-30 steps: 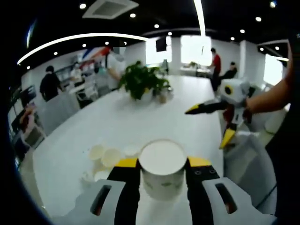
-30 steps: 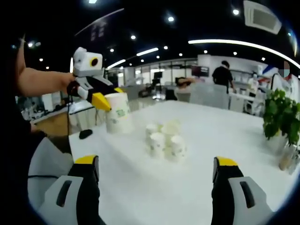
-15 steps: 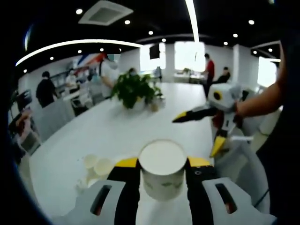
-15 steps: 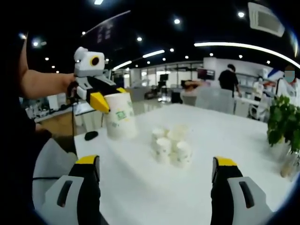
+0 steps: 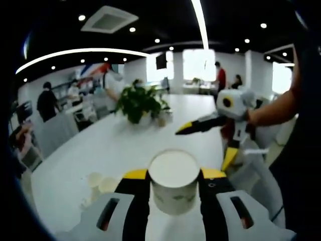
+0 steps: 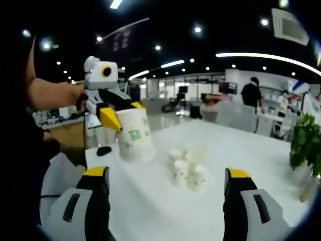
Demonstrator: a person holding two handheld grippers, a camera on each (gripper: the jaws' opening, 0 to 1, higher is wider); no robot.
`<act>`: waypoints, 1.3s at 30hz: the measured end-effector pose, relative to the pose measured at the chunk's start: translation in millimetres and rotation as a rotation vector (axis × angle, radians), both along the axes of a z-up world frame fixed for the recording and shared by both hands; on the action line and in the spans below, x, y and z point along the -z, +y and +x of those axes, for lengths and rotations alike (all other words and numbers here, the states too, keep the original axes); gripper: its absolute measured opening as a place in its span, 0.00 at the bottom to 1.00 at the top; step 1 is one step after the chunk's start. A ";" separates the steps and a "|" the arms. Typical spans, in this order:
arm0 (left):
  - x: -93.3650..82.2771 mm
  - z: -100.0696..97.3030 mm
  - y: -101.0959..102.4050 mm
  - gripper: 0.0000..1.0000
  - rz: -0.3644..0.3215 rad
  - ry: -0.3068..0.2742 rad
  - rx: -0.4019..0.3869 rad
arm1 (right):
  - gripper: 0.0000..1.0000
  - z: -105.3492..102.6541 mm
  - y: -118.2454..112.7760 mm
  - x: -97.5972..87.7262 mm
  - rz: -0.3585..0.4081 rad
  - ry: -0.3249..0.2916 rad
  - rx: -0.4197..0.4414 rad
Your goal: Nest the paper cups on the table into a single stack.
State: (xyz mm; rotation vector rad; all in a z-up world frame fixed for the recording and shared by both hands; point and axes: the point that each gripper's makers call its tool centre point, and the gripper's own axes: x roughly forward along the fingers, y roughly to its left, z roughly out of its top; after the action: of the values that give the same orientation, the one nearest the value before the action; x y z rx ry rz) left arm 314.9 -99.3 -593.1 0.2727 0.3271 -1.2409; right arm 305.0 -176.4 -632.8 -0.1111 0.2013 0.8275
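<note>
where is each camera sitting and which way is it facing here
Left gripper view: rides the left gripper, looking along its jaws over the held paper cup across the white table; the person's forearm with the right gripper enters from the right.
Right gripper view: rides the open right gripper, facing the loose cups; the left gripper and the arm behind it show at left.
Shared: table, held cup, loose cups, plant.
</note>
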 end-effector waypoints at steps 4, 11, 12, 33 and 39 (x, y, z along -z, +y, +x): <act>-11.2 1.4 -0.2 0.36 -0.045 0.005 -0.013 | 0.85 -1.7 4.5 -9.8 0.018 -0.009 -0.026; -29.5 0.1 -3.2 0.36 -0.123 0.009 -0.034 | 0.76 -7.8 15.3 -26.4 0.067 -0.015 -0.080; -31.3 -0.9 -3.8 0.36 -0.134 0.011 -0.035 | 0.75 -9.9 18.5 -29.1 0.076 -0.013 -0.094; -53.7 -15.6 7.6 0.36 -0.333 0.067 -0.028 | 0.39 -35.9 57.9 -56.2 0.273 0.111 -0.330; -43.0 -25.8 15.4 0.36 -0.306 0.103 0.019 | 0.32 -40.2 55.8 -64.1 0.295 0.128 -0.374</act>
State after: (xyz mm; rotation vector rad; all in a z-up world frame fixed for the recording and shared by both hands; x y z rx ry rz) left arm 289.1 -83.9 -550.2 -0.0514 0.2193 -1.3066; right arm 264.8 -120.6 -568.7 0.1883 0.1793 1.2296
